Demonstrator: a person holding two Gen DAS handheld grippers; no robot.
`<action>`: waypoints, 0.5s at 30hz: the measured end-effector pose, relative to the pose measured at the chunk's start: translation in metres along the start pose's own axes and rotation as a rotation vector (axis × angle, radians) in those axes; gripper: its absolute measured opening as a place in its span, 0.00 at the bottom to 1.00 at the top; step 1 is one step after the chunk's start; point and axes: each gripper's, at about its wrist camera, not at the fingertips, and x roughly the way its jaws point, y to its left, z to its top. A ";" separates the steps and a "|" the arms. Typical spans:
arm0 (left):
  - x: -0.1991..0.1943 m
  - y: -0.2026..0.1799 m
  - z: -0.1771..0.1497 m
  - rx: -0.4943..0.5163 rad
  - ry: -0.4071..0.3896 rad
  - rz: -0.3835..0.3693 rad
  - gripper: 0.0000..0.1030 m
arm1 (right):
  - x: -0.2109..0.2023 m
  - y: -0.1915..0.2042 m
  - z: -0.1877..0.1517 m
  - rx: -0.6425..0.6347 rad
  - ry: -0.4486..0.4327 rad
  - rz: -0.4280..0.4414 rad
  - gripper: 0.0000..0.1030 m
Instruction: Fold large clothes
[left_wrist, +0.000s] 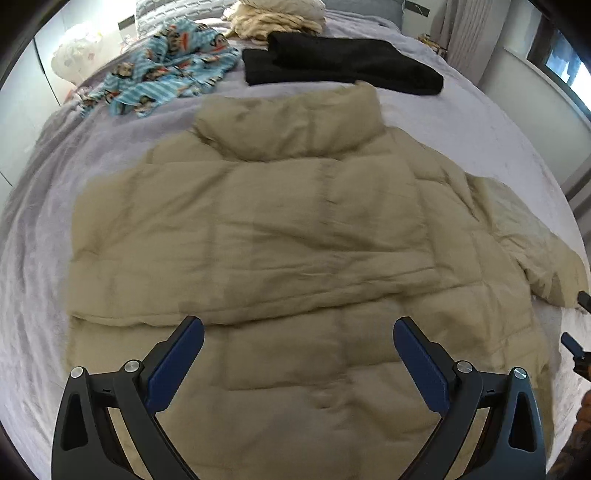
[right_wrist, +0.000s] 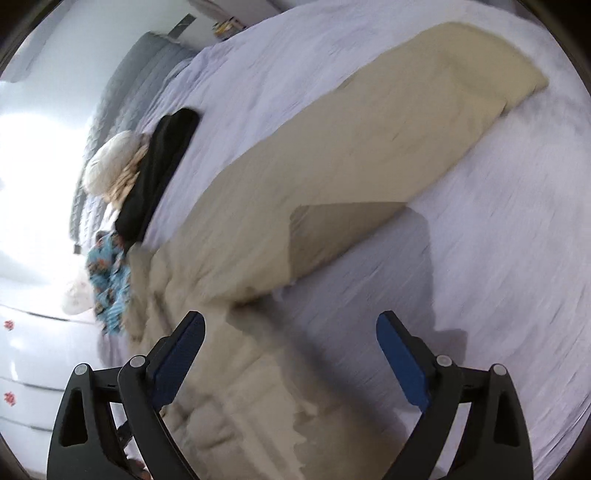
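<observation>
We hold both tools tilted steeply down over the bed. Nearest in the left wrist view, our left gripper (left_wrist: 298, 328), black-armed with blue pads, stands spread wide, nothing between its jaws, hanging above the hem end of the beige quilted puffer jacket (left_wrist: 288, 236) without visibly touching it. In its own view our right gripper (right_wrist: 290, 326) is likewise spread wide and empty, poised over the spot where the jacket's body meets the bedding; that view is smeared with blur.

The jacket lies flat across the pale lavender bedspread (left_wrist: 37, 229), padded in soft square panels, its thick collar pointing away from us. One sleeve (right_wrist: 388, 136) stretches out long and smooth across the sheet; the left view shows it ending beside our right tool's dark tips at the frame edge.

Beyond the collar lies a folded black fleecy garment (left_wrist: 343, 64); next to it sits a crumpled blue cartoon-print cloth (left_wrist: 166, 77), and behind them a cream chunky knit bundle (left_wrist: 277, 16) near the grey quilted pillow (right_wrist: 136, 70).
</observation>
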 end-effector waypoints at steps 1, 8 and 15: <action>0.003 -0.009 -0.001 -0.004 0.006 -0.011 1.00 | 0.001 -0.009 0.010 0.012 0.012 -0.003 0.92; 0.014 -0.067 0.000 0.052 0.000 -0.029 1.00 | 0.004 -0.097 0.084 0.291 -0.028 0.074 0.92; 0.014 -0.079 0.012 0.007 -0.022 -0.042 1.00 | 0.026 -0.119 0.134 0.422 -0.055 0.228 0.93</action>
